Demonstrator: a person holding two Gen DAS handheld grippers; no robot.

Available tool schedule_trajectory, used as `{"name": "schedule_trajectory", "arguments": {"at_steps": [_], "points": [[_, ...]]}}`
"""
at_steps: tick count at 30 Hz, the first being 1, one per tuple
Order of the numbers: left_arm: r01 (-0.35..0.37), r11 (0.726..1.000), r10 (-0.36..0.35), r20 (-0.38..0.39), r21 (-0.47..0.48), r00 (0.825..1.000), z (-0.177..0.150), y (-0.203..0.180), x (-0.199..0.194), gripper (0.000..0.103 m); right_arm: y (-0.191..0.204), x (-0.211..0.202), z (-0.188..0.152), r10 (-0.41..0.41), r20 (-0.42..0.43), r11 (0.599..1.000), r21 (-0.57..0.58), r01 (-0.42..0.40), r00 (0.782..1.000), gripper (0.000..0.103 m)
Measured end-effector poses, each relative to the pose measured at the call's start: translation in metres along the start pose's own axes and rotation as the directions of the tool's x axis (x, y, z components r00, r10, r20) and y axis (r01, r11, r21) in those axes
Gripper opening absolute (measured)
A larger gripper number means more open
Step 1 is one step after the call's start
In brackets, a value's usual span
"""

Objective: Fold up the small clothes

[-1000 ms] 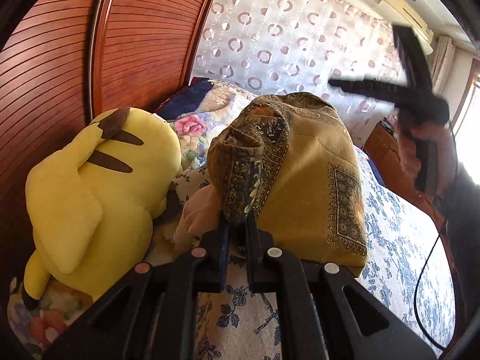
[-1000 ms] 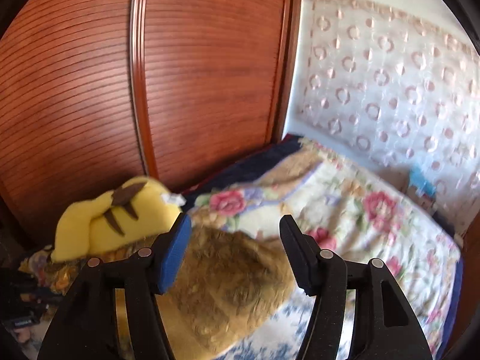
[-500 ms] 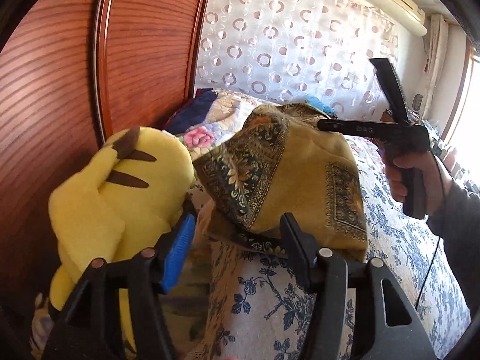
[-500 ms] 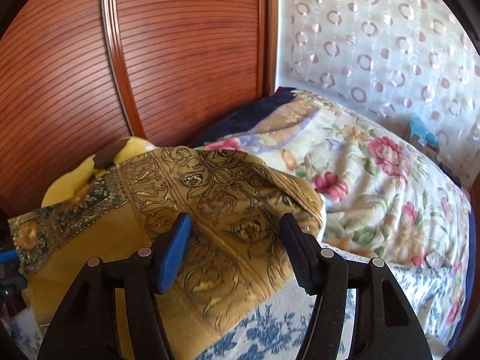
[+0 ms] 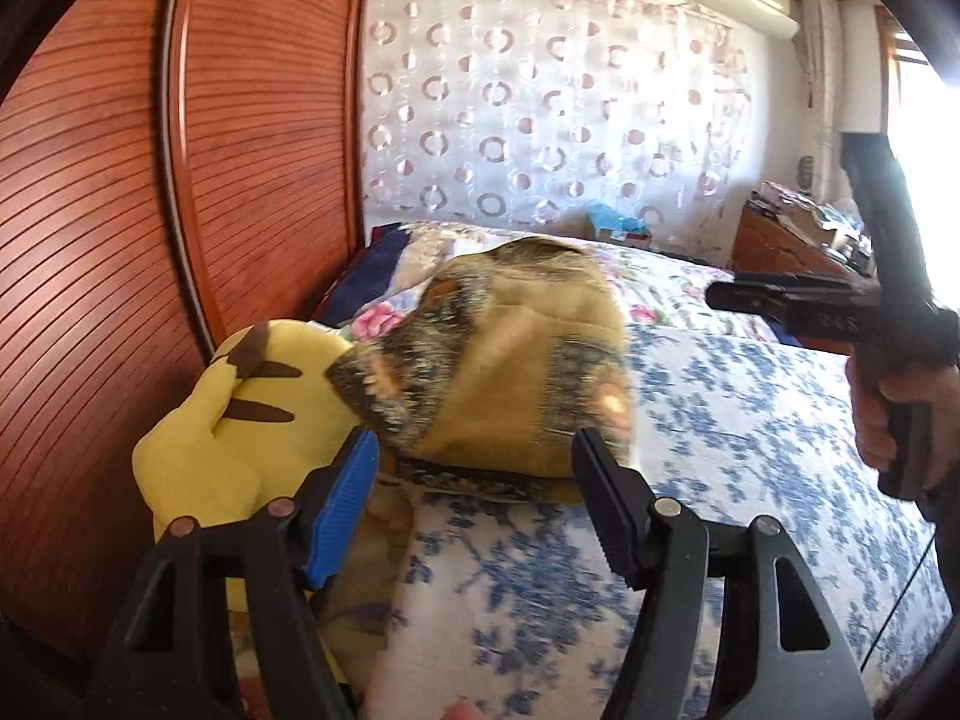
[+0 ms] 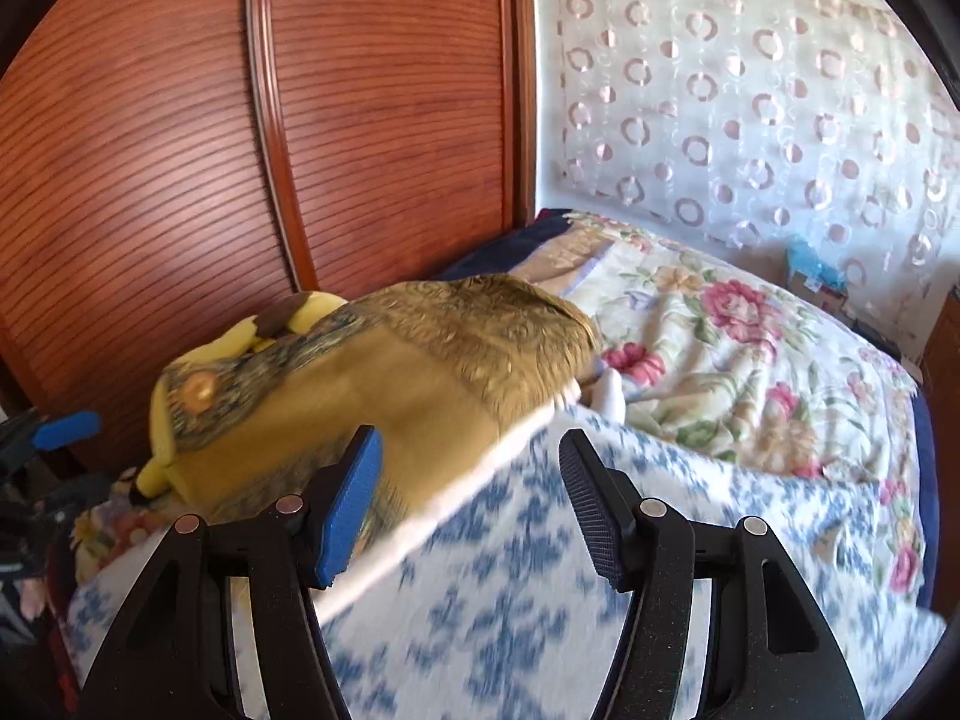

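Left wrist view: the left hand-held gripper (image 5: 474, 468) has its jaws opening, one blue pad at seven o'clock and one black pad at five o'clock, with nothing pressed between them. Just beyond the tips, toward twelve o'clock, a mustard-yellow garment (image 5: 516, 372) with dark patterned borders lies heaped on the bed (image 5: 750, 420), clear of both pads. At nine o'clock from the garment a yellow plush toy (image 5: 240, 438) with brown stripes rests against it, close to the ribbed wooden wardrobe door (image 5: 120, 210). Further back lie a flowered quilt (image 5: 660, 282) and a sheer curtain (image 5: 540, 120) dotted with rings. At three o'clock a person's hand (image 5: 888, 414) grips the right hand-held gripper (image 5: 720, 297), seen side-on.

In the right wrist view, the right hand-held gripper (image 6: 471, 474) is released, jaws wide apart and empty, over the blue-and-white bedspread (image 6: 600, 540). The garment (image 6: 390, 384) sits at eleven o'clock from its tips, apart from them, draped partly over the plush toy (image 6: 300, 312). The flowered quilt (image 6: 750, 360) spreads at two o'clock. At nine o'clock, the blue pad of the left hand-held gripper (image 6: 66, 429) shows at the frame's edge.
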State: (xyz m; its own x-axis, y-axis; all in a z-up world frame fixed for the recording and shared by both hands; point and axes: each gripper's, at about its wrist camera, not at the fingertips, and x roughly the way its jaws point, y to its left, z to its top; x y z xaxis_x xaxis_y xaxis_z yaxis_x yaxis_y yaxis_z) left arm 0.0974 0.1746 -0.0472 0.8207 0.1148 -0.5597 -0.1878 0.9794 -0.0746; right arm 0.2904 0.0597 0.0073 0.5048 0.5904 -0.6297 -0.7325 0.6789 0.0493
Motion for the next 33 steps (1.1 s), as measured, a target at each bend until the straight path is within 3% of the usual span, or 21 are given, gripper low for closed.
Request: {"name": "schedule_trajectory", "arguments": {"at_steps": [6,12,19,24,33], "points": [[0.039,0.997,-0.04,0.01,0.059,0.999,-0.003,-0.039,-0.016,0.066,-0.003,-0.064,-0.04,-0.062,0.032,0.997,0.052,0.06,0.998,0.065],[0.08,0.993,-0.081,0.003,0.088,0.997,-0.005,-0.077,-0.025,0.066,-0.007,-0.119,-0.078,-0.137,0.06,0.986,0.105,0.131,0.989,0.074],[0.165,0.979,-0.167,0.01,0.124,0.986,-0.002,-0.121,-0.037,0.067,-0.016,-0.178,-0.122,-0.228,0.079,0.952,0.227,0.206,0.97,0.077],[0.182,0.974,-0.188,0.038,0.136,0.981,0.012,-0.145,-0.055,0.067,-0.023,-0.235,-0.141,-0.351,0.138,0.903,0.313,0.295,0.926,0.078],[0.18,0.971,-0.197,0.1,0.154,0.975,0.031,-0.161,-0.088,0.067,-0.022,-0.297,-0.153,-0.421,0.211,0.875,0.35,0.334,0.882,0.077]]}}
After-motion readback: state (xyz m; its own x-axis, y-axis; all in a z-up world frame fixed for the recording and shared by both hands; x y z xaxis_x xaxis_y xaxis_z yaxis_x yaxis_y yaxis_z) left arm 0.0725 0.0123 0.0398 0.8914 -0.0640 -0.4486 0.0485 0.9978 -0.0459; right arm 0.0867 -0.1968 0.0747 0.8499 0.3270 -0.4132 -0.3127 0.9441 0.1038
